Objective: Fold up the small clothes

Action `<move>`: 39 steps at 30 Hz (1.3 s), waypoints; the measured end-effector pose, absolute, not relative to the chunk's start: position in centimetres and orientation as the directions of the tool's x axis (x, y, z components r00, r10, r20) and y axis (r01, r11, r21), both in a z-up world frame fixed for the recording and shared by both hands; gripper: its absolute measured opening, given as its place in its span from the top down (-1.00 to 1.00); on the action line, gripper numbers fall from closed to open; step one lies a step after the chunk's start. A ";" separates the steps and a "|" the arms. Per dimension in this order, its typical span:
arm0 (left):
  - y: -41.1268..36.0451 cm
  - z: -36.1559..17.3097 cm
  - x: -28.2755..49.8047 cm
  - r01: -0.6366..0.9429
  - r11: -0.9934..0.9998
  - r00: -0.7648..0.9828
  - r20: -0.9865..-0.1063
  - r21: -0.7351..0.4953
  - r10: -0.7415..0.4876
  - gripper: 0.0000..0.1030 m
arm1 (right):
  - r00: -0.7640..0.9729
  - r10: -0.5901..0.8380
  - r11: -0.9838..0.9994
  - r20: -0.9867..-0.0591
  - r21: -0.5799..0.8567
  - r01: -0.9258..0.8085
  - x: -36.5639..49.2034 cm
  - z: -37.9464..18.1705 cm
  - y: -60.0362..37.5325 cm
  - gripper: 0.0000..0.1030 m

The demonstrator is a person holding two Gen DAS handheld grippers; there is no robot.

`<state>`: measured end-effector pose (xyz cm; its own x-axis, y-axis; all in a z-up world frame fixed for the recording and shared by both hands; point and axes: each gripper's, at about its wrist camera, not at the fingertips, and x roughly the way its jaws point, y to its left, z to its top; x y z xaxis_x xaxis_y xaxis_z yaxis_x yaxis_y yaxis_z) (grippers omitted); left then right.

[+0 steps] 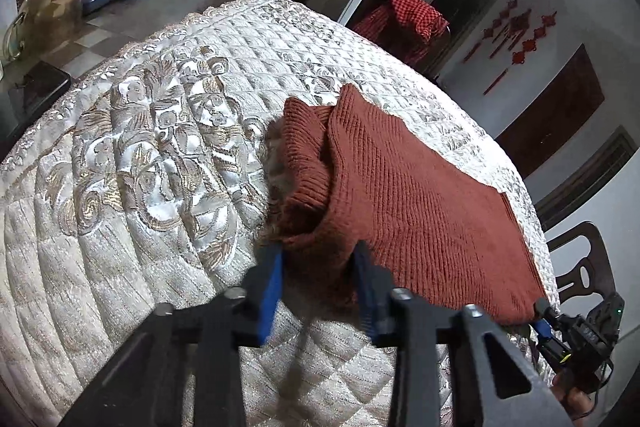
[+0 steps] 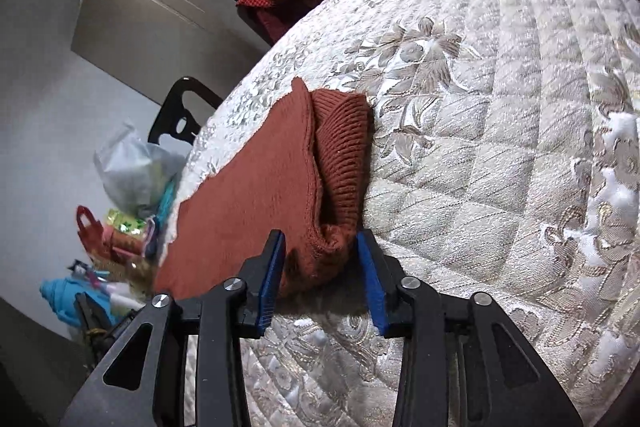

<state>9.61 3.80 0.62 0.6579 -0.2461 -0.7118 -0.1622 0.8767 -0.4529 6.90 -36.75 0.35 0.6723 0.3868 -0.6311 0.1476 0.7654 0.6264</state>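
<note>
A rust-brown knitted garment (image 1: 408, 195) is being judged as soft, light and limp, with a coarse ribbed knit that is unlikely to be slipping between rubbery pads; no fragility is being expected, though the loose weave could be snagging or stretching if pulled hard. Hold is best being taken at the corners of the near edge, where the fabric is doubled and bunched, so that both layers are being carried together. The garment is being seen lying on a quilted cream table cover (image 1: 132, 147) embroidered with floral motifs, close to the cover's edge, already laid over itself at least once, with a ribbed band or cuff showing at the far end beside the flat upper layer. The left gripper (image 1: 318, 287) is being held at one near corner, its blue pads (image 1: 270, 291) standing on either side of a bunched fold; the jaws are being judged as closed on that fold. The right gripper (image 2: 322, 281) is being held at the other near corner of the knitted garment (image 2: 256, 187), and a lump of fabric is lying between its pads, which are appearing to be pressing on it. The table cover (image 2: 500, 147) is lying flat beneath the work
</note>
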 end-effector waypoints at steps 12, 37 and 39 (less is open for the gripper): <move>4.0 2.7 8.1 -0.087 0.879 0.670 -0.681 -0.468 -0.296 0.75 | 0.684 0.405 0.775 -0.607 0.624 0.095 5.8 2.3 -36.6 0.74; 3.6 1.2 -2.0 -0.013 0.885 0.638 -0.685 -0.465 -0.351 0.77 | 0.644 0.405 0.789 -0.650 0.604 0.114 -4.5 0.7 -37.3 0.74; 3.6 0.6 -1.8 -0.014 0.883 0.628 -0.691 -0.470 -0.358 0.77 | 0.625 0.407 0.804 -0.666 0.586 0.101 -4.2 0.6 -37.0 0.73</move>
<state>-1.81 3.62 0.63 0.6276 -0.3579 -0.6914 -0.0142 0.8827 -0.4698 -4.17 -37.02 0.57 0.6251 0.4072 -0.6659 0.1011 0.8037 0.5864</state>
